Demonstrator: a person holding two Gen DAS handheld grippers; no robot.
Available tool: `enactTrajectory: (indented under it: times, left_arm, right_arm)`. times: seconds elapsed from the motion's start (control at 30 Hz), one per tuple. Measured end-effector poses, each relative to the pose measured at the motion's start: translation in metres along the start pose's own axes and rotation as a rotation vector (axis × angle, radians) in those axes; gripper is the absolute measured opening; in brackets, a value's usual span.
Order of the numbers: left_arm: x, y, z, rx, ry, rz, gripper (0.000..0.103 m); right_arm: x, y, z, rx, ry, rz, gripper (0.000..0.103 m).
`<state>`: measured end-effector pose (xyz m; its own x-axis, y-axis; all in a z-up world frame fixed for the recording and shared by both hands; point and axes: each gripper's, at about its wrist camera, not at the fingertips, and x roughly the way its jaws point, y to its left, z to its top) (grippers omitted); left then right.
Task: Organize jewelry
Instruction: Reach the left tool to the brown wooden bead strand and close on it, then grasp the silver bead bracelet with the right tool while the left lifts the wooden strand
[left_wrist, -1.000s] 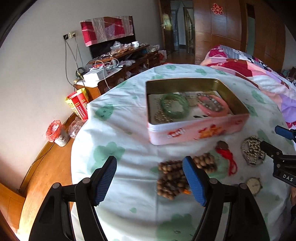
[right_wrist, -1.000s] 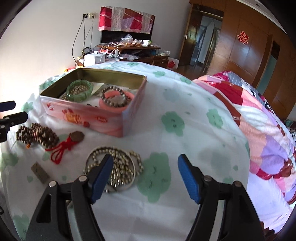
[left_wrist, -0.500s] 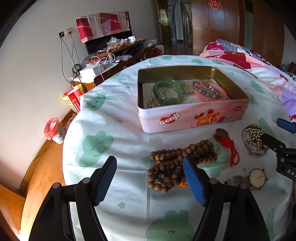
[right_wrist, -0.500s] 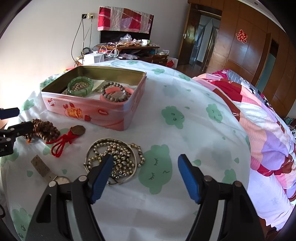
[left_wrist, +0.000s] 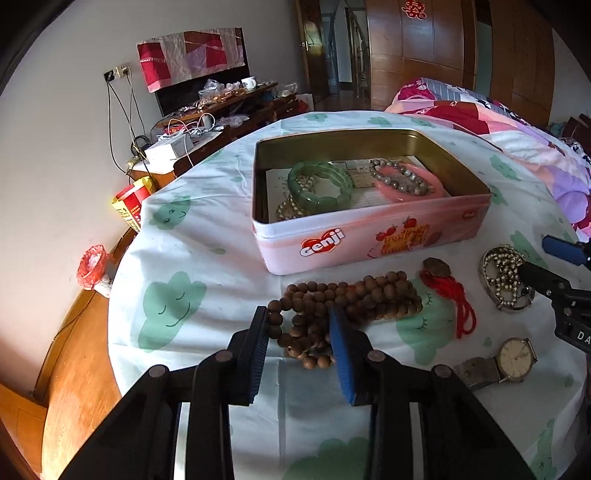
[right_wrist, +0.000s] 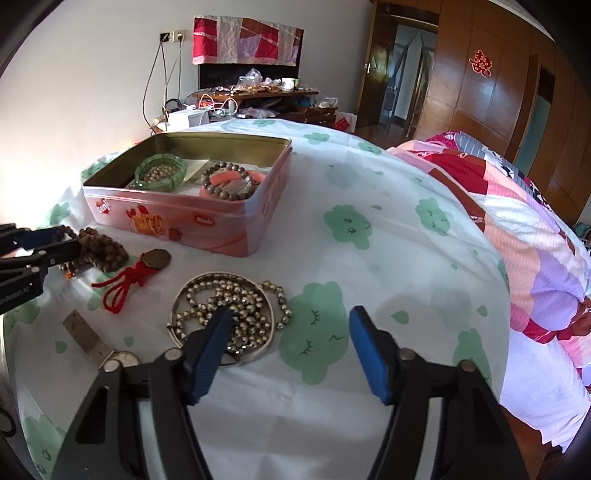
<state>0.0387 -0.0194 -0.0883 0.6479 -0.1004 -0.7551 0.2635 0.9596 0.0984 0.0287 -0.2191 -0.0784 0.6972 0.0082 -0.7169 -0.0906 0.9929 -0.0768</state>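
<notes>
We've narrowed the left gripper around the brown beads since a moment ago.
Beads sit heaped between its jaws, not clamped yet; right gripper gapes wide, necklace under its left jaw.

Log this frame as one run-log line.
left gripper: closing around wooden bead string | right gripper: open, idle above metal bead necklace | tin: open
</notes>
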Motion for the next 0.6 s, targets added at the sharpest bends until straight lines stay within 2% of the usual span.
enactTrajectory:
  times: [0.07,0.2,0.27,0.43,0.53,0.57,0.6]
  left_arm:
    - [-0.001,0.003,0.000,-0.006,-0.001,-0.007,0.032]
    - [-0.002,0.009,0.000,-0.021,-0.001,-0.007,0.029]
    - [-0.002,0.012,0.000,-0.028,-0.001,-0.003,0.013]
    - [-0.001,0.016,0.000,-0.034,0.004,-0.016,0.012]
    - [-0.001,0.013,0.000,-0.017,0.004,-0.019,0.012]
    - [-0.001,0.013,0.000,-0.030,0.006,-0.022,0.017]
    - [0.000,0.014,0.000,-0.039,0.011,-0.028,0.033]
  right_arm:
    - [-0.001,0.002,0.000,-0.001,-0.001,0.011,0.056]
    - [-0.006,0.003,0.003,0.006,-0.027,0.021,0.052]
    - [-0.010,0.003,0.005,0.012,-0.042,0.037,0.052]
    - [-0.007,0.013,0.008,-0.010,-0.042,0.068,0.051]
    - [0.000,0.021,0.007,-0.039,-0.015,0.075,0.040]
    - [0.000,0.022,0.007,-0.044,-0.014,0.074,0.040]
    - [0.000,0.022,0.007,-0.048,-0.010,0.077,0.040]
